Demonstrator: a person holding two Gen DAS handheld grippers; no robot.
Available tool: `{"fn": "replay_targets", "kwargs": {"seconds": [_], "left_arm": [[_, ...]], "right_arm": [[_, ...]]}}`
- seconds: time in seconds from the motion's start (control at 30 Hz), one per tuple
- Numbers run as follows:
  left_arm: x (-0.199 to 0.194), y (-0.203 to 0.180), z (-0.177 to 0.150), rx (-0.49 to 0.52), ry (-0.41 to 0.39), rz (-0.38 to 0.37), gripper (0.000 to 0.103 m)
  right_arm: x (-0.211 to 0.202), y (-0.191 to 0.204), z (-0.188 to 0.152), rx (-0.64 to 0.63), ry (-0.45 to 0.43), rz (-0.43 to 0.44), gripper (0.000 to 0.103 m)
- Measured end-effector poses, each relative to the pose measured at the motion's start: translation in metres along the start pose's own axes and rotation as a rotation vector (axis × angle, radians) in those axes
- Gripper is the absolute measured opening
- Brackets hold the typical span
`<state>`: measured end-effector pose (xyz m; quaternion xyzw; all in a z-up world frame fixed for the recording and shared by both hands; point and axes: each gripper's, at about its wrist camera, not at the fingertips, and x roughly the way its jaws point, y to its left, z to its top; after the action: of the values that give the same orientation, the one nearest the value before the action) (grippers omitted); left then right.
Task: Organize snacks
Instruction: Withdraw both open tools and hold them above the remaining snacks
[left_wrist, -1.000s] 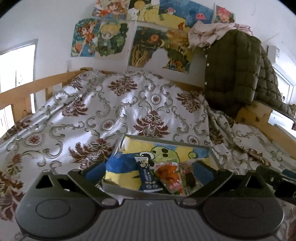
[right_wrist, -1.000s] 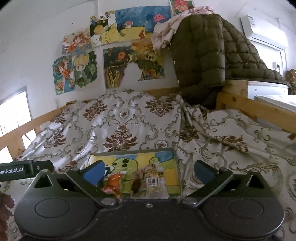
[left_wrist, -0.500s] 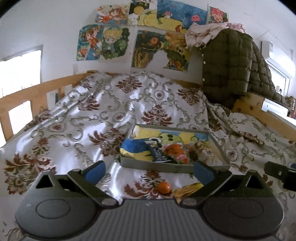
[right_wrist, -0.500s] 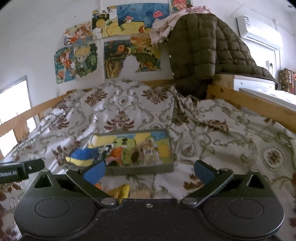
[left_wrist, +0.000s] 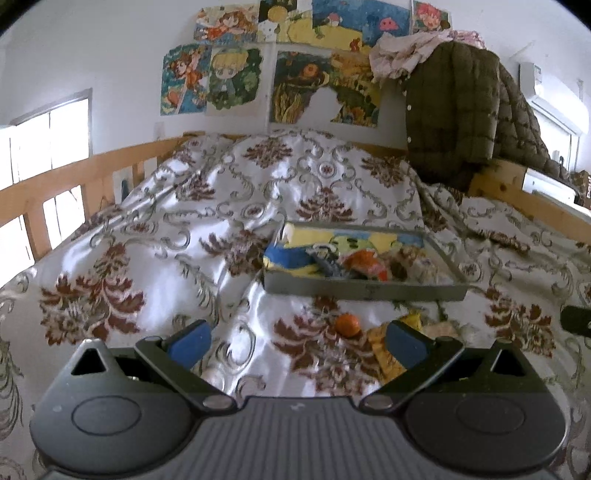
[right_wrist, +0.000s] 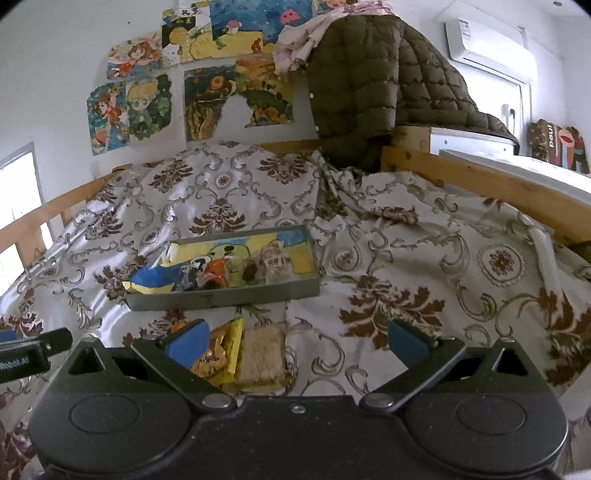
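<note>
A grey metal tray (left_wrist: 364, 290) (right_wrist: 221, 297) with a cartoon bottom sits on the patterned bedspread and holds several snack packets, among them a blue and yellow bag (left_wrist: 290, 258) (right_wrist: 159, 278) and an orange packet (left_wrist: 367, 262) (right_wrist: 218, 269). In front of the tray lie a small orange ball (left_wrist: 347, 324), a yellow packet (right_wrist: 221, 350) (left_wrist: 386, 354) and a clear cracker pack (right_wrist: 260, 354). My left gripper (left_wrist: 295, 339) is open and empty, short of the tray. My right gripper (right_wrist: 295, 339) is open and empty, its left finger (right_wrist: 186, 341) over the yellow packet's left edge.
Wooden bed rails (left_wrist: 74, 177) (right_wrist: 480, 184) run along both sides. A dark green quilted jacket (right_wrist: 369, 85) hangs over the far right corner. Posters (left_wrist: 288, 74) cover the back wall. The other gripper's tip shows at the left edge of the right wrist view (right_wrist: 33, 350).
Both grippers have pulled back from the tray toward me. The tray now looks farther away, and the loose snacks in front of it have come into view.
</note>
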<state>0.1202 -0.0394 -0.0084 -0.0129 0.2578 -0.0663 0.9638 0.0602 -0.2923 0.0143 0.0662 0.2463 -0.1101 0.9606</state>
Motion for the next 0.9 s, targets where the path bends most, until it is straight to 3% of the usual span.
{"fn": "replay_targets", "kwargs": {"seconds": [0.33, 0.9], "left_arm": [[0.003, 0.010, -0.017, -0.004, 0.074, 0.022, 0.103], [0.016, -0.007, -0.024, 0.080, 0.150, 0.018, 0.103]], "right_arm": [[-0.010, 0.010, -0.012, -0.017, 0.046, -0.031, 0.102], [0.022, 0.021, -0.025, -0.084, 0.240, -0.057, 0.102]]}}
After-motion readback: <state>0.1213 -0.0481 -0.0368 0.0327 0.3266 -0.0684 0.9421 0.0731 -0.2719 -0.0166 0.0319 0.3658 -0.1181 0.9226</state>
